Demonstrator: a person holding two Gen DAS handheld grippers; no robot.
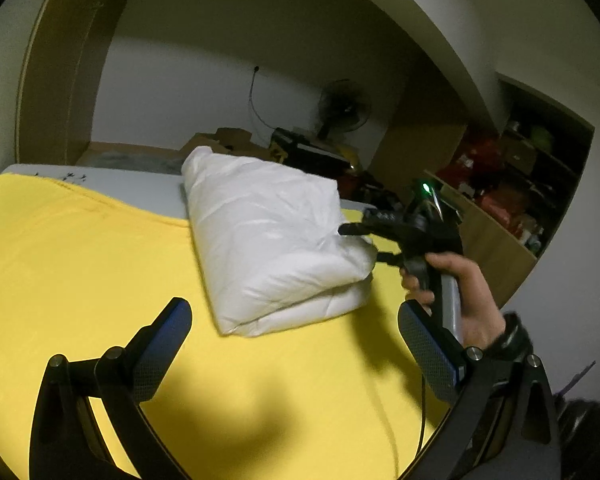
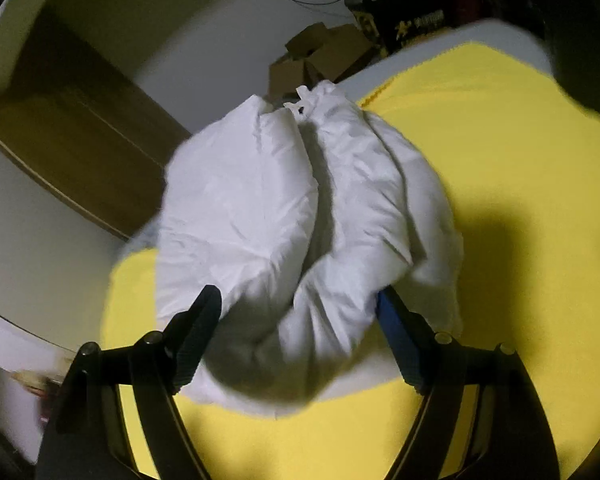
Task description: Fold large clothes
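Observation:
A white padded garment (image 1: pixel 268 236) lies folded into a thick bundle on the yellow cloth (image 1: pixel 80 264). In the left wrist view my left gripper (image 1: pixel 294 306) stands wide open just short of the bundle's near edge, with nothing between its fingers. A hand holds my right gripper (image 1: pixel 360 242) at the bundle's right end. In the right wrist view the folded garment (image 2: pixel 260 208) bulges between the spread fingers of the right gripper (image 2: pixel 298 296). Its jaws stand wide and the pads do not pinch the fabric.
The yellow cloth covers a white table (image 1: pixel 132 182) whose far edge shows behind the bundle. Cardboard boxes (image 2: pixel 320 56), a fan (image 1: pixel 342 110) and cluttered shelves (image 1: pixel 512 176) stand beyond the table. A brown door (image 1: pixel 60 80) is at the left.

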